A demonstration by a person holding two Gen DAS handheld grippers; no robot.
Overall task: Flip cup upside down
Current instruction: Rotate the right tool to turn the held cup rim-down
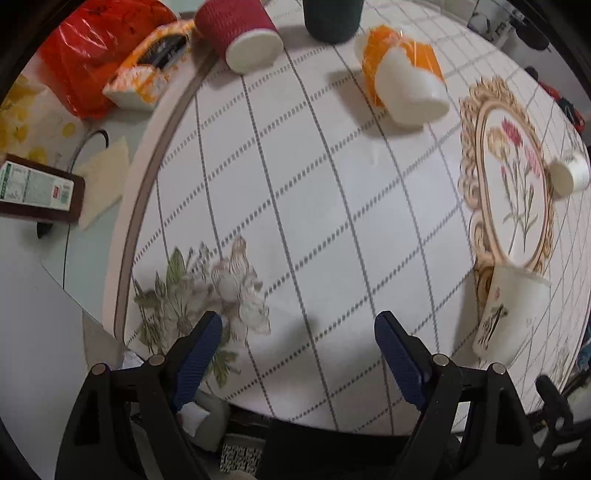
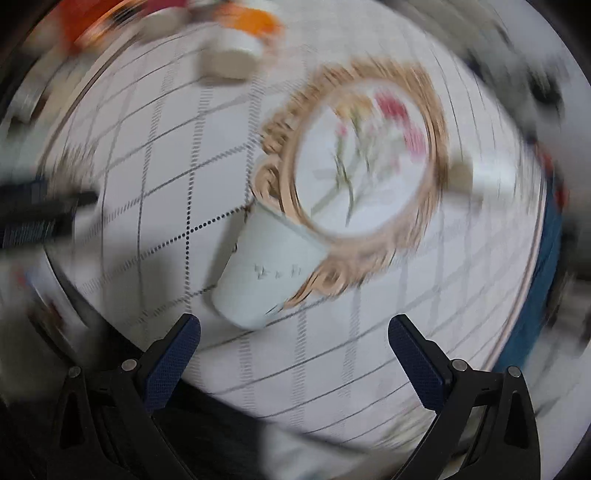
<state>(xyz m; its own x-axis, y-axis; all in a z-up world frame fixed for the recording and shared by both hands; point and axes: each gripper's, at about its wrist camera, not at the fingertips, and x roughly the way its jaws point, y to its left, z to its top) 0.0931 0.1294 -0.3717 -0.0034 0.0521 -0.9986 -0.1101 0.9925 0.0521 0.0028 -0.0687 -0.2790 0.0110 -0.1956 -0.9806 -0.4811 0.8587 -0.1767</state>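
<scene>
A white paper cup point(image 2: 267, 271) with small print stands upside down on the round table's checked cloth point(image 2: 166, 166), at the edge of a gold-framed flower print point(image 2: 369, 162). It also shows at the right of the left wrist view point(image 1: 511, 314). My right gripper point(image 2: 294, 341) is open and empty, just in front of this cup; this view is blurred. My left gripper point(image 1: 298, 341) is open and empty over the table's near edge, to the left of the cup.
A red ribbed cup point(image 1: 238, 31), a dark green cup point(image 1: 332, 18), an orange-and-white cup point(image 1: 404, 81) and a small white cup point(image 1: 569, 171) also stand rim down. An orange packet point(image 1: 147, 66), a red bag point(image 1: 96, 48) and a brown box point(image 1: 37, 192) lie at the left.
</scene>
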